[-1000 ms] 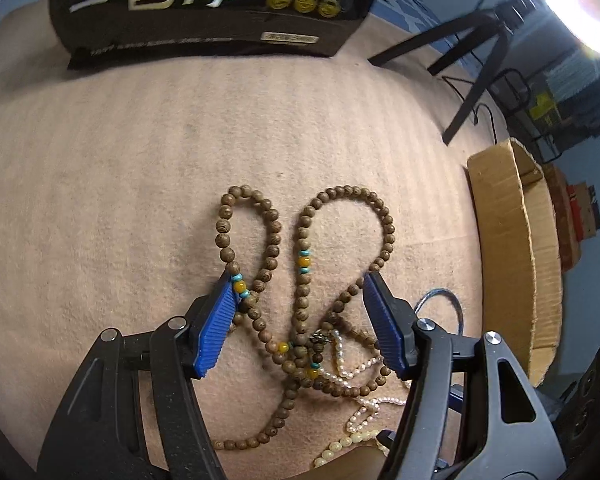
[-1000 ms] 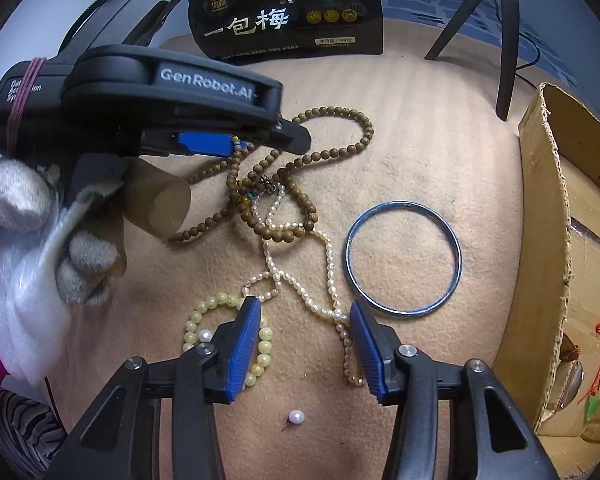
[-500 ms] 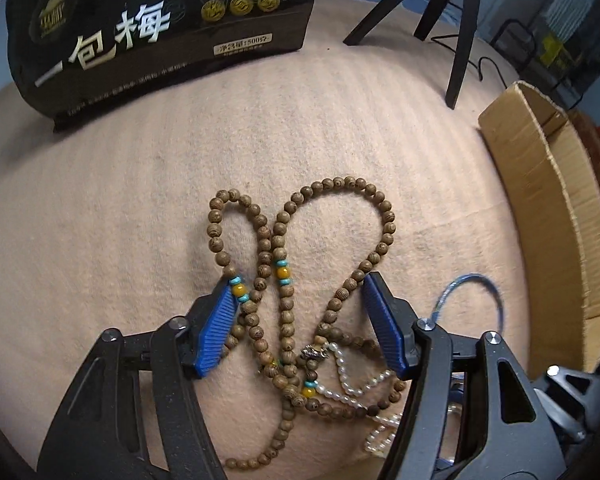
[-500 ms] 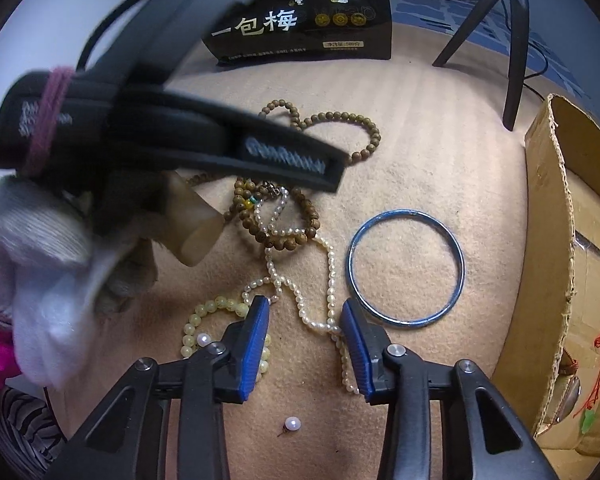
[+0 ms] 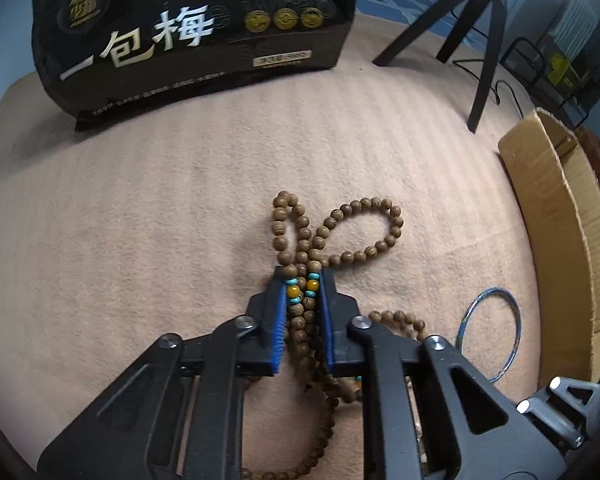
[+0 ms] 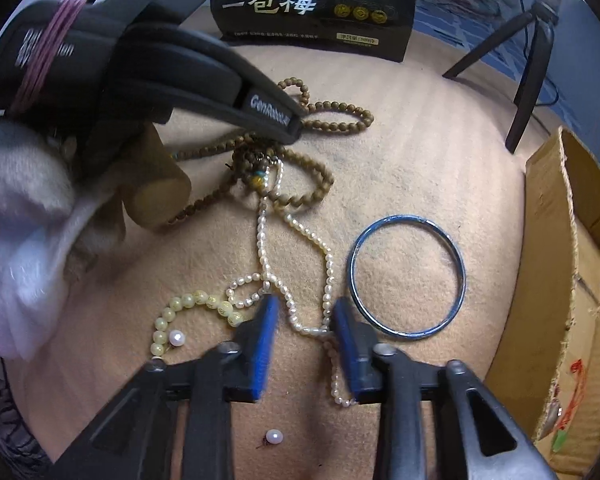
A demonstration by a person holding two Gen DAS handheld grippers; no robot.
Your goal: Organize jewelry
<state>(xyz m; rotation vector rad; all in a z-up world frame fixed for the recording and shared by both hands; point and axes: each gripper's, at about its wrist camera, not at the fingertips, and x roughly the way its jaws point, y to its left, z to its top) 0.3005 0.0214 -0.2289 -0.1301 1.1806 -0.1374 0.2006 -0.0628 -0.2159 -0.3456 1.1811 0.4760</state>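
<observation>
On beige bench (image 5: 140,208): wooden bead strand (image 5: 300,312) clamped by closing left hand-held gripper (image 5: 302,280); pearl strand (image 6: 300,320) straddled by closing right hand-held gripper (image 6: 305,306), pads not yet touching.

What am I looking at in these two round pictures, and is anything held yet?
Each picture comes from a camera on a hand-held clamp tool, looking along its two blue-padded fingers. There is no robot arm; a gloved hand carries the left tool. On the tan cloth lie tangled necklaces, a blue bangle and loose pearls. The left gripper is closing on the brown bead necklace, its pads already pinching the strands. The right gripper is closing around the pearl necklace, pads not yet touching it.
</observation>
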